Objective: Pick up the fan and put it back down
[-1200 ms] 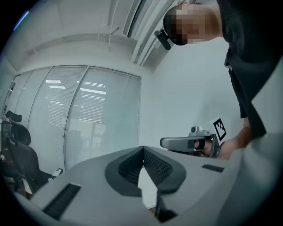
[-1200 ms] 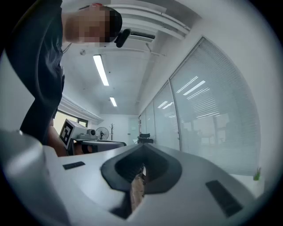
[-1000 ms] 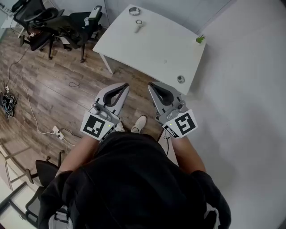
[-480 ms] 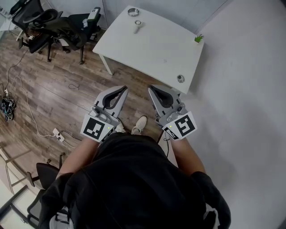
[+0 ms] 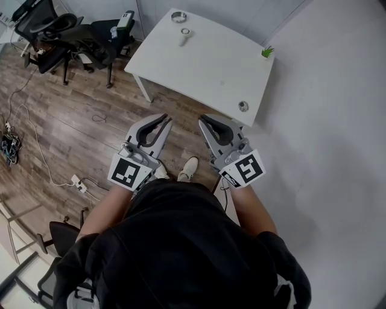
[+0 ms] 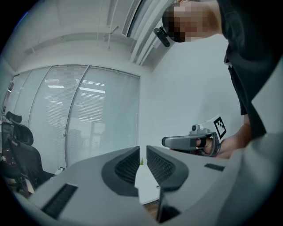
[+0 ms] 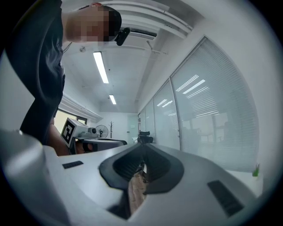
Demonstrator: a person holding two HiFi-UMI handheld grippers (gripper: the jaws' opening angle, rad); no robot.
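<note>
You are holding the left hand-held gripper (image 5: 166,118) level in front of your body. Its jaws are standing a narrow slit apart, having just been opening, and nothing is sitting between them. The right hand-held gripper (image 5: 202,119) is pointing the same way just beside it. Its jaws have also just been opening, are parted by only a sliver, and are gripping nothing. Each one is showing its black-and-white marker cube close to your forearm.

Under the two of them, the toe of your pale shoe (image 5: 188,168) is resting on the wooden floor (image 5: 78,121). Both tips are pointing toward a white worktop (image 5: 211,66) that is standing ahead of you, well apart from them.

The fan (image 5: 185,37), small and white, is lying flat near the far edge of that worktop, untouched. A round metal dish (image 5: 178,16) is sitting just beyond it. A small green plant (image 5: 267,52) is standing at the far right corner, and a small round object (image 5: 243,106) is sitting at the near right corner.

To the left of the worktop, black office chairs (image 5: 72,36) are crowding together, and a white power strip (image 5: 77,179) with its cable is lying on the floor.
</note>
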